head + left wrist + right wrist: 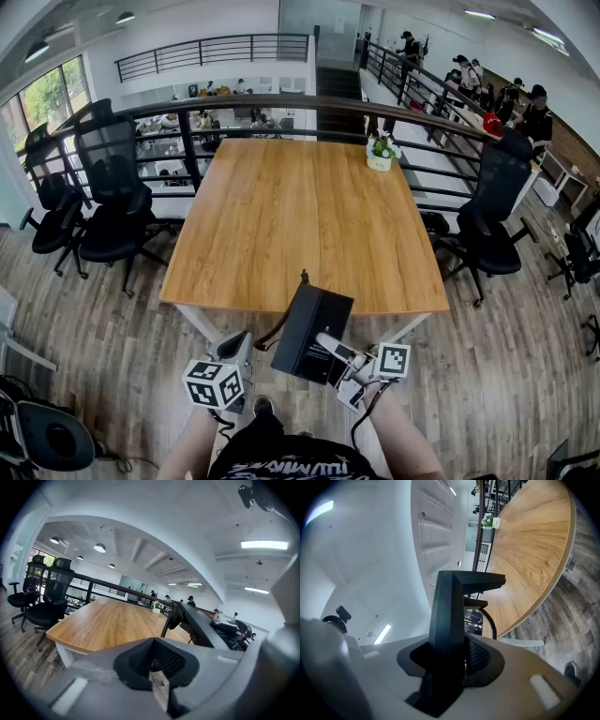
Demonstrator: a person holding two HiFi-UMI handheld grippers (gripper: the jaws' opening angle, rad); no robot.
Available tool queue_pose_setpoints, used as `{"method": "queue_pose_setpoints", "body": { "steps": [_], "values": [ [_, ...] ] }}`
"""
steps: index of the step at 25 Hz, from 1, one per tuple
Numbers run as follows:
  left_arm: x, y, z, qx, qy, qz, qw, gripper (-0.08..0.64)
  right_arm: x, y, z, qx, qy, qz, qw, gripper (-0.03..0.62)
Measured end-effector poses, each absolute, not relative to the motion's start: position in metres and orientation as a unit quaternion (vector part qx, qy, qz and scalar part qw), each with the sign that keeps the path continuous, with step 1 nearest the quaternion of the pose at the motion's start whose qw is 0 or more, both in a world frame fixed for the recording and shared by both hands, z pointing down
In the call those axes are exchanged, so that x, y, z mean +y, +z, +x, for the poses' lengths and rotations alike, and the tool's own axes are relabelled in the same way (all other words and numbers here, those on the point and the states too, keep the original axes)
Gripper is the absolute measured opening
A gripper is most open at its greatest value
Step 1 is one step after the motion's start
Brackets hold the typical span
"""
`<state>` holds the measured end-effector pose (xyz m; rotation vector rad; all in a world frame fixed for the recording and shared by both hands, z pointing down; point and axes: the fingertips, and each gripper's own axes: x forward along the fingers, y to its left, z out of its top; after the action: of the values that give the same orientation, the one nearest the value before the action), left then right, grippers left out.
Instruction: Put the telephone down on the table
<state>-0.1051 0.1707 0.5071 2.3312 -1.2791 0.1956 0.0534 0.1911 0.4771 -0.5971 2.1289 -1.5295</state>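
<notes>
Just off the tabletop's (281, 216) near edge, the black telephone (309, 330) hangs in the air, clamped between the jaws of the right gripper (330, 345). Its coiled cord (168, 620) trails below. The left gripper (238, 349) sits beside it, lower, jaws together on nothing. The tabletop is broad open wood; a small white pot (379, 162) holding a green plant stands near its far right corner. Black office chairs (112, 206) flank both long sides, and a dark railing (281, 101) runs behind the far edge. White print on the person's black shirt (281, 465) is unreadable.
</notes>
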Motion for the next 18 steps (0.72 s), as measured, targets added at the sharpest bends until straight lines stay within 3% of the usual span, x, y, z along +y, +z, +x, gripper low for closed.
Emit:
{"method": "queue_pose_setpoints", "body": {
  "steps": [18],
  "values": [
    [0.159,0.51,-0.115,-0.46,0.073,0.852,0.239,0.002,0.178,0.482,0.043,0.768,-0.555,-0.225,0.226,0.159]
  ]
}}
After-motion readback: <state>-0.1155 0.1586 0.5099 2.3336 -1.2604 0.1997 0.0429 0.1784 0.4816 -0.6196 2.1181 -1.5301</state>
